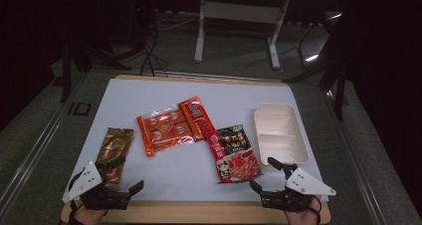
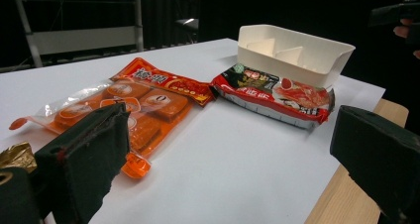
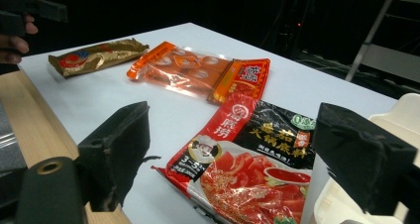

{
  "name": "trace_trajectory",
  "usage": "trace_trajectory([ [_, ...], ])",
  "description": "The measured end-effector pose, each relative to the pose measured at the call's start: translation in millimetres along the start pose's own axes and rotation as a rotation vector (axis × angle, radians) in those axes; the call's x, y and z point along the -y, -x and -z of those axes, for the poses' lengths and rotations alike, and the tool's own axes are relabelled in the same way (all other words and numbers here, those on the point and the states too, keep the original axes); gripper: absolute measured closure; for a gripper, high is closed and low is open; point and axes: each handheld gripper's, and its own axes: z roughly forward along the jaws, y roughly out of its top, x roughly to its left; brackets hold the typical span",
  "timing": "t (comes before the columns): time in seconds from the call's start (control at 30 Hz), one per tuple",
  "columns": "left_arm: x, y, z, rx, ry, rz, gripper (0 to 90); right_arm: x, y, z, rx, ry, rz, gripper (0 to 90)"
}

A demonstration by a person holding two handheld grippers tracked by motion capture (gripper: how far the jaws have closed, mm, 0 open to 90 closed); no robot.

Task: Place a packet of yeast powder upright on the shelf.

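Both claws released — right gripper (image 1: 267, 173) just behind tomato sauce packet (image 1: 233, 153); left gripper (image 1: 124, 172) beside gold packet (image 1: 114, 146).

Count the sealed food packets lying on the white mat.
3: a gold packet at the left by the left gripper, an orange packet in the middle, a red-and-black packet beside the white tray.

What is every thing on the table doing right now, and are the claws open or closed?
Left claw: open, holding nothing.
Right claw: open, holding nothing.
Gold packet: lying flat by the left claw, sealed.
Orange packet: lying flat mid-table, sealed.
Red and black packet: lying beside the white tray, its edge against it.
White tray: upright, both compartments empty.
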Motion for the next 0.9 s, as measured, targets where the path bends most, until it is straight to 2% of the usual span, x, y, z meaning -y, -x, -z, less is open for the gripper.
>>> trace_trajectory([
  [0.1,0.0,0.5,-0.6,0.007,0.0,-0.007,2.4,-0.1,1.7,0.3,-0.021,0.018,-0.003,17.6],
  [0.13,-0.4,1.6,-1.1,0.009,0.003,-0.02,2.4,-0.2,2.4,0.5,-0.031,0.023,-0.003,17.6],
  [0.3,-1.0,5.1,-2.7,0.025,0.018,-0.046,2.5,-0.3,4.1,2.5,-0.017,0.021,0.004,16.5],
  [0.33,-1.3,7.5,-4.7,0.046,0.001,-0.058,2.5,-0.8,5.2,3.8,0.013,0.008,0.004,15.1],
  [0.37,-1.3,7.5,-4.7,0.046,0.001,-0.058,2.5,-1.0,5.3,4.0,0.008,0.007,0.003,15.0],
  [0.4,-1.1,9.8,-6.9,0.072,-0.026,-0.049,2.5,-1.2,5.0,4.0,-0.002,0.008,0.0,15.0],
  [0.47,-1.8,12.9,-7.8,0.102,-0.043,-0.049,2.6,-2.6,2.8,3.7,-0.006,-0.001,0.001,14.8],
  [0.57,-7.2,19.2,-7.0,0.117,-0.063,-0.042,2.5,-5.0,-1.2,4.1,-0.034,-0.007,-0.002,15.0],
  [0.6,-7.2,19.2,-7.0,0.117,-0.063,-0.042,2.6,-5.7,-2.7,4.3,-0.037,-0.003,0.007,14.9],
  [0.67,-12.8,22.0,-6.5,0.153,-0.072,-0.023,2.6,-6.9,-4.6,5.0,-0.053,0.001,0.01,14.7],
  [0.7,-12.8,22.0,-6.5,0.153,-0.072,-0.023,2.6,-6.9,-4.6,5.0,-0.053,0.001,0.01,14.7],
  [0.73,-15.0,23.2,-6.2,0.165,-0.073,-0.03,2.6,-8.2,-5.1,5.4,-0.065,0.01,0.008,13.4],
  [0.9,-26.6,29.8,-3.7,0.192,-0.073,-0.057,2.6,-8.9,-5.9,4.7,-0.061,0.008,0.007,11.6],
])
